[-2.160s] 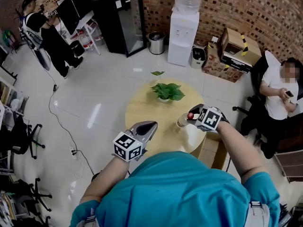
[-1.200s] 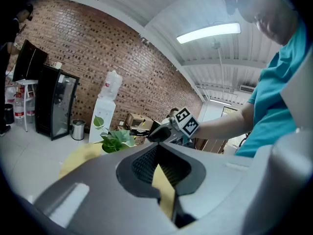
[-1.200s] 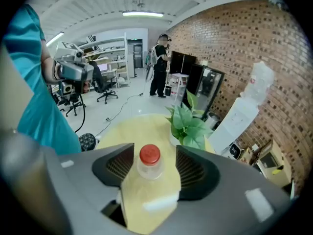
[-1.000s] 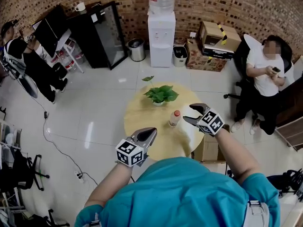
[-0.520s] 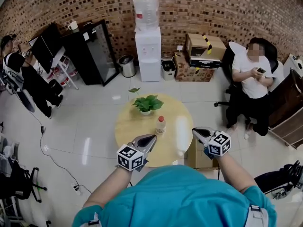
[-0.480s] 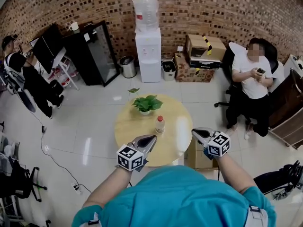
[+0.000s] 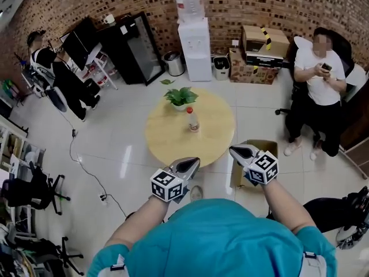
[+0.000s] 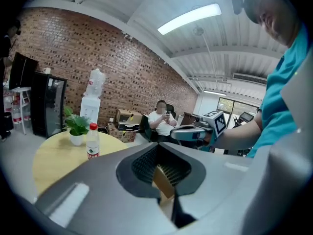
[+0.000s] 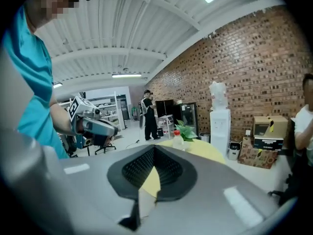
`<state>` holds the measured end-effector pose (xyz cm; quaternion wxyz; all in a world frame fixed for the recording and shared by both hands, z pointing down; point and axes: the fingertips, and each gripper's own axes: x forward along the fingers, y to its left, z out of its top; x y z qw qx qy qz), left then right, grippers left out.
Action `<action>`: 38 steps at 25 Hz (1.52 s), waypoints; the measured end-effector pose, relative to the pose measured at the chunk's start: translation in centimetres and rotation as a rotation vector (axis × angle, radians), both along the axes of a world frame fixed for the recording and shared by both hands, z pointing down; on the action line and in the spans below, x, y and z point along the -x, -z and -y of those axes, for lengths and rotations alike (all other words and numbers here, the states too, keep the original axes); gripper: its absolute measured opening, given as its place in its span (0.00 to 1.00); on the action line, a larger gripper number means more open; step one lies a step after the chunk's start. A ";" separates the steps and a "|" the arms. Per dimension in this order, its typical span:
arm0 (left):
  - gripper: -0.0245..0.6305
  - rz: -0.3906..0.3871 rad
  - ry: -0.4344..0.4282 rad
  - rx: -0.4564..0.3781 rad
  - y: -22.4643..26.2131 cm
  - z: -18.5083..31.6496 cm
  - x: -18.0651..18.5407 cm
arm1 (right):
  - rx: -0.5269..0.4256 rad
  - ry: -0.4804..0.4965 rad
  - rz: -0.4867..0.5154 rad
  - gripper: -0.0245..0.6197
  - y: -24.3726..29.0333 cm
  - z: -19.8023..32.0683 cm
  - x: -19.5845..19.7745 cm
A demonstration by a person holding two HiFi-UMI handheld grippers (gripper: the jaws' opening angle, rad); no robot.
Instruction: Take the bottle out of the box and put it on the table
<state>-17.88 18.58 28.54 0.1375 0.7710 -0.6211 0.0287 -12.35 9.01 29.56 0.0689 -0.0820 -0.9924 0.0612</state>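
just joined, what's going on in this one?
A person in a teal shirt holds a claw in each hand, both short of the round table. The water bottle stands upright on the table beside the potted plant, and neither claw touches it. The left claw and the right claw are both shut and empty. The cardboard box sits on the floor by the table, near the right claw. The bottle-on-table step looks done.
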 end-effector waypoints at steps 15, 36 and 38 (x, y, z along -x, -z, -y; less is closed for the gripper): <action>0.04 0.048 0.029 -0.080 1.2 -20.8 -1.9 | -0.048 0.051 0.042 0.04 0.5 -21.1 -3.4; 0.04 0.037 -0.131 -0.141 1.3 -55.1 -8.4 | -0.111 -0.046 0.039 0.04 3.4 -57.7 -10.4; 0.04 0.026 -0.106 -0.144 0.5 -56.0 -12.0 | -0.117 -0.031 0.041 0.04 2.6 -58.7 -14.2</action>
